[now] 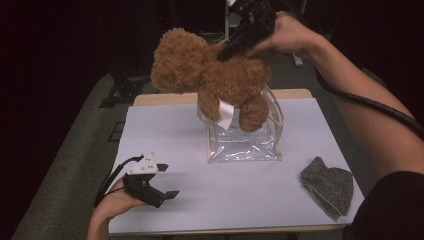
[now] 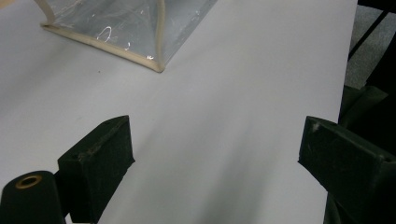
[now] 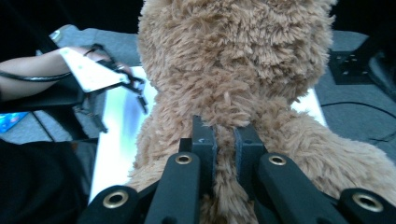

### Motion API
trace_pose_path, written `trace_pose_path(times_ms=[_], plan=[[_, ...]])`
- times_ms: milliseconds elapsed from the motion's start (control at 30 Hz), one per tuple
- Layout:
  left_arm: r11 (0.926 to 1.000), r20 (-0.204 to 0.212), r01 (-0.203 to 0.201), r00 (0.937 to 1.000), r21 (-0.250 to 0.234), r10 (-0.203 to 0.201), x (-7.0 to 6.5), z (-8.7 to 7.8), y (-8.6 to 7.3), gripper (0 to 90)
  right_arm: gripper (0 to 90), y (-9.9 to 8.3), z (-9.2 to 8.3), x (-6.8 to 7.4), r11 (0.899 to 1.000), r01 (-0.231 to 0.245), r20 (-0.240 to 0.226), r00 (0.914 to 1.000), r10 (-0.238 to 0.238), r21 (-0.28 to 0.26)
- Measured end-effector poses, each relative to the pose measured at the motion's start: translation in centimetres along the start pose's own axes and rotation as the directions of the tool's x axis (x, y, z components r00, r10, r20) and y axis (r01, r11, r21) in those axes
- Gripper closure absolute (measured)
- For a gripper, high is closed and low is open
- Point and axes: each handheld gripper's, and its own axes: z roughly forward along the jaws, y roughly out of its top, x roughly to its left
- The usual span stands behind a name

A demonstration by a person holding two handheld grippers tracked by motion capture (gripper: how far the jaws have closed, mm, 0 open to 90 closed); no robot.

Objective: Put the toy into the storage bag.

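Your right gripper [image 1: 226, 52], upper centre of the frame, pinches the teddy bear [image 1: 210, 75] by its back fur; it looks soft, light and floppy, so grip deeper. Your left gripper [image 1: 167, 181] gapes wide, empty.

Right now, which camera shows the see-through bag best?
The high view: the whole clear bag stands on the table, under the teddy bear. The left gripper view catches just one bottom corner of it. In the right gripper view the teddy blocks it.

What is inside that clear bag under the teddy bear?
The clear bag looks empty: through its walls only the white table shows. The teddy bear, pinched by the right gripper, hangs over the bag's mouth; its legs and white tag cover the top edge, so that part stays unseen.
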Motion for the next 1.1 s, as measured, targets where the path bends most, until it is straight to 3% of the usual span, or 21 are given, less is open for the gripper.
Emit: trace_pose_path(times_ms=[300,533,700,933,1100], plan=[[0.9999,0.000,0.007,1.0000,0.013,-0.007,0.1,0.2,-0.2,8.1,82.0,1.1,-1.2,-4.6,0.999,-0.042,0.075,0.9963,0.042,0.003],[0.9999,0.000,0.003,1.0000,0.016,-0.003,0.1,0.2,-0.2,8.1,82.1,0.3,0.2,-7.9,0.996,-0.088,0.099,0.9911,0.089,-0.012],[0.9998,0.001,0.006,1.0000,0.020,-0.006,0.2,0.1,-0.3,8.1,82.1,-0.1,1.5,-9.4,0.993,-0.113,0.101,0.9883,0.114,-0.012],[0.9997,0.012,0.003,0.9999,0.025,-0.003,0.1,0.4,-0.4,8.1,82.0,-1.2,4.7,-9.0,0.993,-0.120,0.057,0.9911,0.120,-0.004],[0.9998,0.014,-0.006,0.9999,0.020,0.006,-0.1,0.4,-0.1,8.1,82.0,-2.1,6.2,-7.5,0.993,-0.120,0.026,0.9924,0.121,-0.008]])
